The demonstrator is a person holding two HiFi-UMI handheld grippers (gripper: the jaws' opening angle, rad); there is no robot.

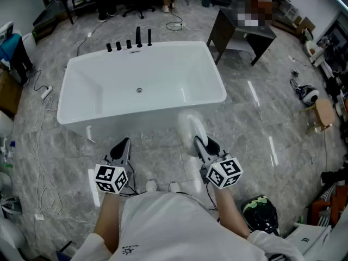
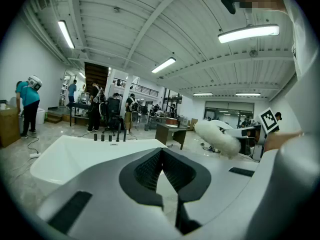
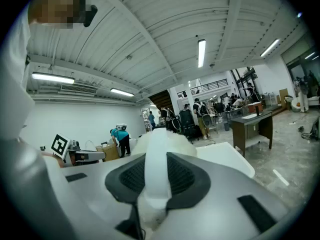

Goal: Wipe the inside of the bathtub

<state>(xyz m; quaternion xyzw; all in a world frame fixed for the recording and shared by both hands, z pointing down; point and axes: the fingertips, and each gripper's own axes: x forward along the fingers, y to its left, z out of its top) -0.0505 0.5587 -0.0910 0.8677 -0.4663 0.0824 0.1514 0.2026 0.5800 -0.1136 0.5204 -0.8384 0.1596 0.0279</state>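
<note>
Just outside bathtub rim (image 1: pixel 109 115): clamped duster (image 1: pixel 191 126)

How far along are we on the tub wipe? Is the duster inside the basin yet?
Done: the right gripper is shut on the handle of the fluffy white duster. In hand: the duster's head is at the near rim of the bathtub, not down inside. The left gripper is shut and empty. Left: apparently all the wiping; the basin shows no streaks or wet marks.

No word, number or brand can be read. The left gripper (image 1: pixel 124 143) and right gripper (image 1: pixel 200 142) bear only black-and-white square markers. The print on the person's shirt (image 1: pixel 163 222) is too small to read.
</note>
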